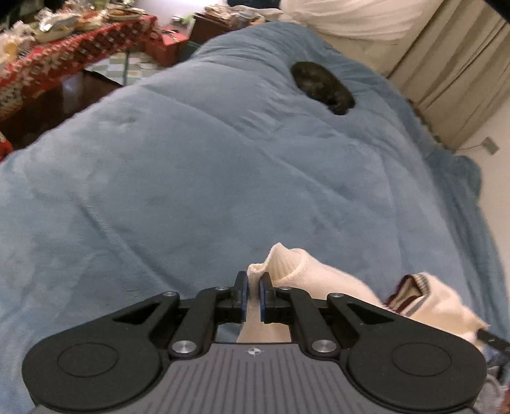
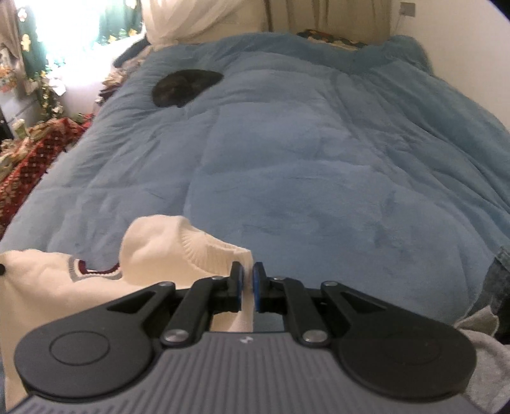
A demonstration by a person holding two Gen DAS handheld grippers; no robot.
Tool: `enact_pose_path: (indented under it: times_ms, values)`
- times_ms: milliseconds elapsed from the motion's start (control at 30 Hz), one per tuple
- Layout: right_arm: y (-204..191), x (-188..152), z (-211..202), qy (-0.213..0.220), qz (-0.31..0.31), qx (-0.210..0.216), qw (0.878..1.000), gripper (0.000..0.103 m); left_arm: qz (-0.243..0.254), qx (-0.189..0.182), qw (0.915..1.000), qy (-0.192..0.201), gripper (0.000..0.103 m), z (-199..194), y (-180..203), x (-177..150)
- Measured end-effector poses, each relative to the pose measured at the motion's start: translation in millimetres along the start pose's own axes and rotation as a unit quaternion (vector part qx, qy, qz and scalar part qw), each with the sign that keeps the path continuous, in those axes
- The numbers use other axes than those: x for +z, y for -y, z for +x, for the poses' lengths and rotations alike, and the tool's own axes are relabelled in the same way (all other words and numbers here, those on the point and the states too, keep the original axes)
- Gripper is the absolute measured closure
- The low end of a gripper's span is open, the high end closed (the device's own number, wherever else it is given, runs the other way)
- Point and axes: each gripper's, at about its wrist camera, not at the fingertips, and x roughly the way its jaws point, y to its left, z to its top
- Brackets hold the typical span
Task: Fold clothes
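Note:
A cream knit sweater [image 1: 318, 274] with a maroon and grey striped collar [image 1: 411, 286] hangs between both grippers above the near end of a blue bed cover [image 1: 191, 178]. My left gripper [image 1: 253, 286] is shut on a ribbed edge of the sweater. My right gripper [image 2: 248, 281] is shut on another ribbed edge of the same sweater [image 2: 165, 251]; the collar [image 2: 92, 270] shows to its left. Most of the sweater hangs below the grippers, out of sight.
A dark round item [image 1: 322, 86] lies far up the bed, also in the right wrist view [image 2: 185, 86]. A table with a red patterned cloth [image 1: 63, 60] stands left of the bed. Curtains [image 1: 452, 70] and a white pillow [image 1: 350, 16] are at the far end. Grey and denim clothing [image 2: 491, 318] is at lower right.

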Motion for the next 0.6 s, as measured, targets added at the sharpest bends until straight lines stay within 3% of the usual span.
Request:
enact_pose_path:
  times_ms: [67,100,133,300,500,600]
  values:
    - [2.9,-1.3,-0.2,-0.001,0.002,-0.011,1.000,0.070,0.001,-0.003,1.0000,0.006,0.074,-1.1,0.2,0.0]
    - [4.3,-1.9,-0.3,-0.001,0.004,-0.016,1.000,0.069,0.003,0.001,0.9999,0.011,0.060,-2.5,0.2,-0.3]
    - [5.9,-3.8,-2.1,-0.002,0.004,-0.019,1.000,0.069,0.005,0.007,0.9999,0.013,0.055,-4.1,0.1,-1.2]
    - [15.1,-20.7,-19.3,-0.017,0.008,-0.025,1.000,0.063,0.004,0.015,0.9998,-0.015,0.054,-10.0,-7.5,-15.8]
    - [31.3,-73.7,-33.8,-0.101,0.033,-0.018,0.994,0.063,-0.002,0.035,0.9954,-0.090,0.054,-10.1,-18.6,-66.0]
    - [34.3,-99.6,-36.8,-0.144,0.064,0.003,0.988,0.065,-0.006,0.048,0.9930,-0.108,0.054,-12.3,-24.5,-85.8]
